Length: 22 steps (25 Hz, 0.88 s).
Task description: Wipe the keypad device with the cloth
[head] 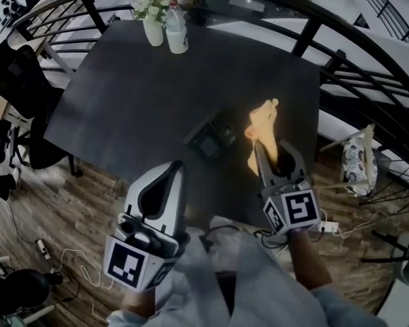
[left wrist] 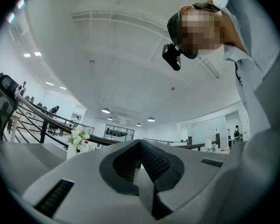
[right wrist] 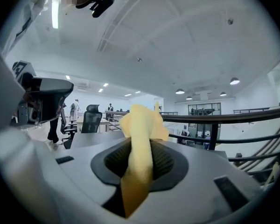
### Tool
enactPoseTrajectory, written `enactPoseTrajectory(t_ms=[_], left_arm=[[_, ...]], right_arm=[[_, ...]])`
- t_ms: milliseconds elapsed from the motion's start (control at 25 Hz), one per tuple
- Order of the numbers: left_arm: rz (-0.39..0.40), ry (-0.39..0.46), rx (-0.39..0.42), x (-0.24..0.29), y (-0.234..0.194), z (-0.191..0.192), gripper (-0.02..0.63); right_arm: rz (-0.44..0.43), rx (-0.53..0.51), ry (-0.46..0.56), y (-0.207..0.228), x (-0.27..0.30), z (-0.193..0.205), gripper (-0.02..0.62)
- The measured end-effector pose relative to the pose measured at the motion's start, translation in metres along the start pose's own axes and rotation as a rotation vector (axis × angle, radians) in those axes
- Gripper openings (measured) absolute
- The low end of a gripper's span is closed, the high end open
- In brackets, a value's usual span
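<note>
Cloth [right wrist: 141, 120], yellow, is pinched between the right gripper's [right wrist: 141, 146] closed jaws and bunches above the dark table [head: 143, 87]. The keypad device [head: 210, 138] lies on the table just left of it. The left gripper's [left wrist: 140, 148] jaws meet on nothing. A flower vase [head: 153, 29] and perhaps a bottle [head: 177, 33] stand at the far edge.

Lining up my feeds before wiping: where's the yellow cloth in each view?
Head view: yellow cloth right of centre, clamped in the right gripper.
Left gripper view: not in it.
Right gripper view: yellow cloth at centre, between the shut jaws.
Shared landmark: the curved dark railing.
</note>
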<state>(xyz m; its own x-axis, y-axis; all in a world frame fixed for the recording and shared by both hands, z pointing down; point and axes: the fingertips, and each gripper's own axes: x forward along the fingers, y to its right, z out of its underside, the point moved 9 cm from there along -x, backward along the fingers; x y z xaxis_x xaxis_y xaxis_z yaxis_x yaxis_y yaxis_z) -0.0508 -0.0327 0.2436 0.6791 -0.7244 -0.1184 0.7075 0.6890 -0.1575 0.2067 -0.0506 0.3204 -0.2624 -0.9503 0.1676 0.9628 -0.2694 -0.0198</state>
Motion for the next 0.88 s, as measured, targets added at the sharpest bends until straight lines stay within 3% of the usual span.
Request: enactPoseTrajectory(t_ms=[240,680,880], left_arm=[[-0.092,0.046,-0.001,0.002,0.001,-0.006,0.012],[-0.241,0.046,0.027,-0.009,0.003,-0.005,0.013],[-0.289,0.005,0.034,-0.018,0.005,0.003,0.012]], right_arm=[[-0.071,-0.012,-0.022,0.007,0.030,0.013,0.100],[-0.174,-0.029,-0.095,0.014,0.078,0.044,0.100],[-0.207,-0.022,-0.136,0.012,0.099,0.060,0.100]])
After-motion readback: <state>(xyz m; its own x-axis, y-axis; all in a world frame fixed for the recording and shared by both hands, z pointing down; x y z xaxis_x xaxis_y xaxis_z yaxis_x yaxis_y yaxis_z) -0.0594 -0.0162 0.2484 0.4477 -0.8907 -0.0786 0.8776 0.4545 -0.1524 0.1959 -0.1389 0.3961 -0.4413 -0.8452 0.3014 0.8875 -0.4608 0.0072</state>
